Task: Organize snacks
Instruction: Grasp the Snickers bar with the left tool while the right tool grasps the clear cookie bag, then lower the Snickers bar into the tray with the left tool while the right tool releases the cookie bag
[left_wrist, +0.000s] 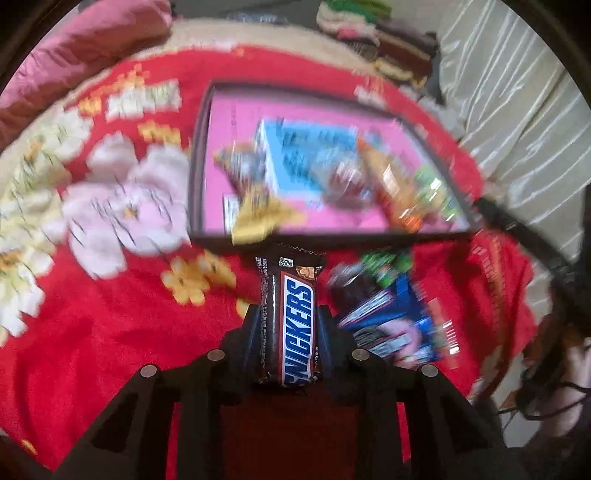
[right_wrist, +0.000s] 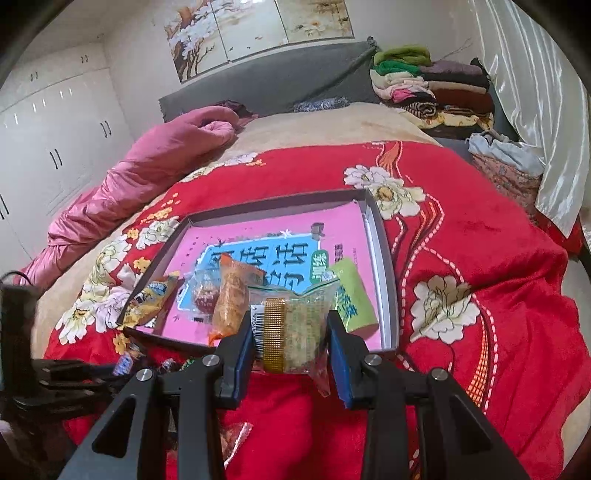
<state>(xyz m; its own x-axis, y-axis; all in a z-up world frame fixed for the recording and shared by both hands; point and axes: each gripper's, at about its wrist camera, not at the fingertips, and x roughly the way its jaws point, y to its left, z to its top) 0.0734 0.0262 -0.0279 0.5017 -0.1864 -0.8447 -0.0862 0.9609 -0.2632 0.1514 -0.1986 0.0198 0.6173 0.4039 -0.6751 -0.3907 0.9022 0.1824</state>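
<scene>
My left gripper (left_wrist: 286, 314) is shut on a Snickers bar (left_wrist: 291, 325), held upright just short of the near rim of a shallow pink-lined box (left_wrist: 218, 147). My right gripper (right_wrist: 291, 328) is shut on a clear packet with a gold strip (right_wrist: 295, 332), above the near rim of the same box (right_wrist: 384, 258). In the box lie a yellow packet (right_wrist: 151, 299), a red candy in clear wrap (right_wrist: 203, 295), an orange packet (right_wrist: 232, 299) and a green packet (right_wrist: 351, 295). A blue packet (left_wrist: 399, 325) and a green-wrapped snack (left_wrist: 388, 264) lie on the blanket right of the Snickers.
The box sits on a red floral blanket (right_wrist: 480, 240) on a bed. A pink quilt (right_wrist: 147, 173) lies at the left, folded clothes (right_wrist: 432, 88) at the back right, a white curtain (right_wrist: 535, 92) on the right. A clear wrapper (right_wrist: 236, 439) lies under my right gripper.
</scene>
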